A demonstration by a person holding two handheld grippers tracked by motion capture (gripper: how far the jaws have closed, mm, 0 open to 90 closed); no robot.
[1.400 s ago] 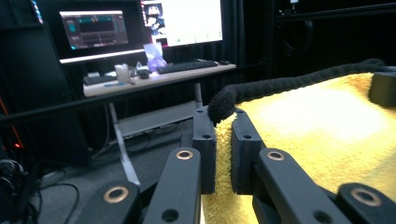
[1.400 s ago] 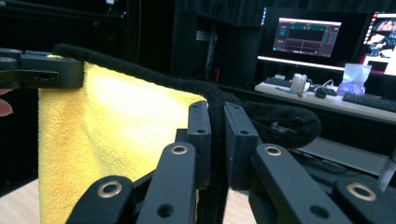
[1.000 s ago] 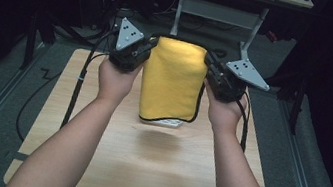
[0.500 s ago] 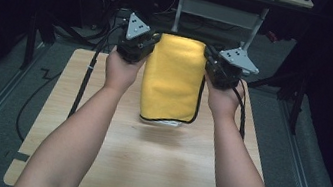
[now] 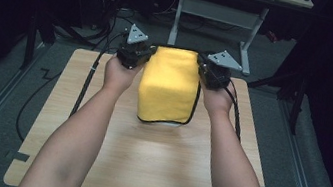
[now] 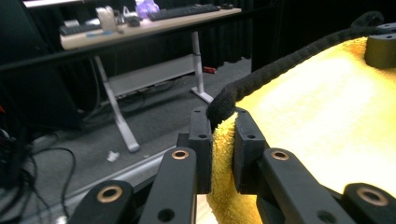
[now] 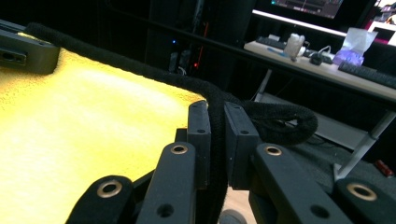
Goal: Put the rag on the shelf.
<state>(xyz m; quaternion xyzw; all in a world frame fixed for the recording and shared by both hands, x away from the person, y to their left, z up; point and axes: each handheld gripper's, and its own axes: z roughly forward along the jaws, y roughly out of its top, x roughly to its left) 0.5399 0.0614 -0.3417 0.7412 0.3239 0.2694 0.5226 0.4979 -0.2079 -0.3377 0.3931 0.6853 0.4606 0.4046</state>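
In the left gripper view, the left gripper [image 6: 222, 140] is seen with a corner of the yellow cloth [image 6: 327, 121] between its two jaws; the jaws have just been opening a little, yet the folded pile is pressed by both pads. The cloth's black edging [image 6: 280, 65] is shown running off from that corner toward a dark block at the upper right, which is cut off by the frame.

In the right gripper view, the right gripper [image 7: 217, 140] is seen clamped narrowly on the black edging [image 7: 140, 70], with a loop of it curled just beyond the jaws. The lower hem cannot be made out in either gripper view.

From the high view, more is given: the yellow cloth [image 5: 169, 86] is held up by its two top corners above the far half of the wooden table [image 5: 142, 170], stretched between the left gripper [image 5: 133, 53] and the right gripper [image 5: 214, 71], and hanging down between the person's forearms. Something pale is glimpsed under the bottom hem, too hidden to identify. The jaws themselves are hidden there by the hands and grey plates. A desk [image 6: 140, 30] with keyboards is visible beyond, blurred.
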